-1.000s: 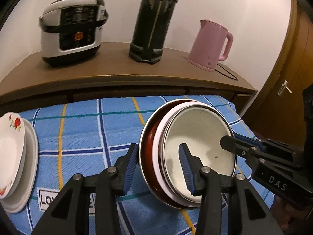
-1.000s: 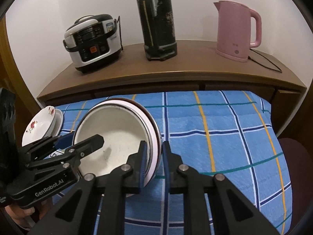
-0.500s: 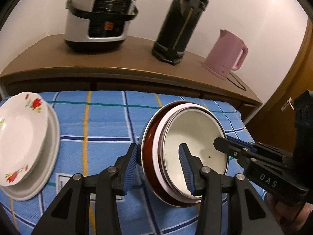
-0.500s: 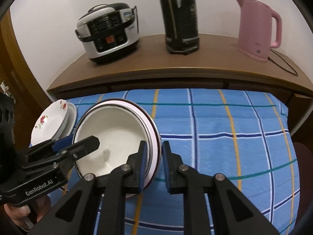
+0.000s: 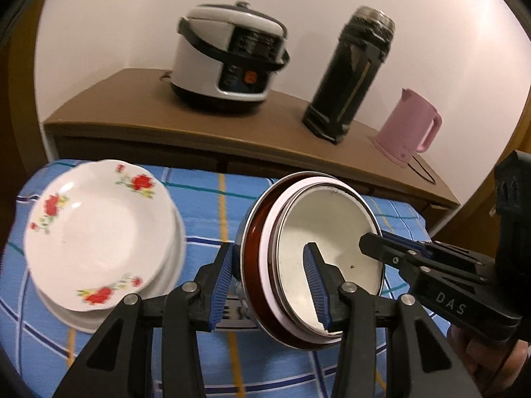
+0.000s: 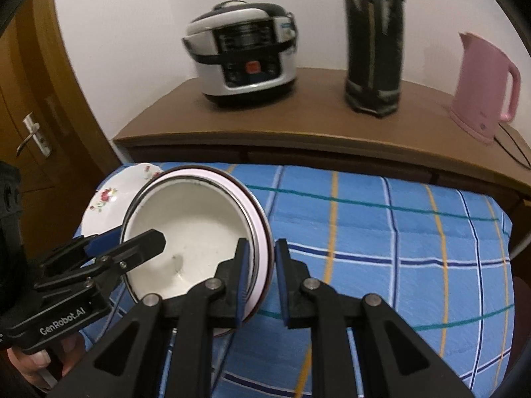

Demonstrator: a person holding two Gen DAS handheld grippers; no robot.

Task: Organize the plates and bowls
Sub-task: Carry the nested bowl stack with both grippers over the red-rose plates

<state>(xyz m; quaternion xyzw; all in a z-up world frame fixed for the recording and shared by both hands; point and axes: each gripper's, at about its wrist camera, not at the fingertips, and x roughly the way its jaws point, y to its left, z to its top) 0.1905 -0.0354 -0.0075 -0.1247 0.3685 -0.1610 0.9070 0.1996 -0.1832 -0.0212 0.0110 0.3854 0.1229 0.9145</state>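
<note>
White nested bowls [image 5: 327, 258] pinched between both grippers' fingers.

Right gripper [image 5: 391, 248] body, as we see it from the left wrist: "DAS"
Left gripper [image 6: 139, 243] body, as we see it from the right wrist: "GenRobot.AI"
Rice cooker [image 6: 244, 66] panel: we cannot read it

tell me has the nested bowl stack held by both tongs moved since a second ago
Yes. The nested bowl stack has moved left, now overlapping the white floral plates on the blue checked cloth.
</note>
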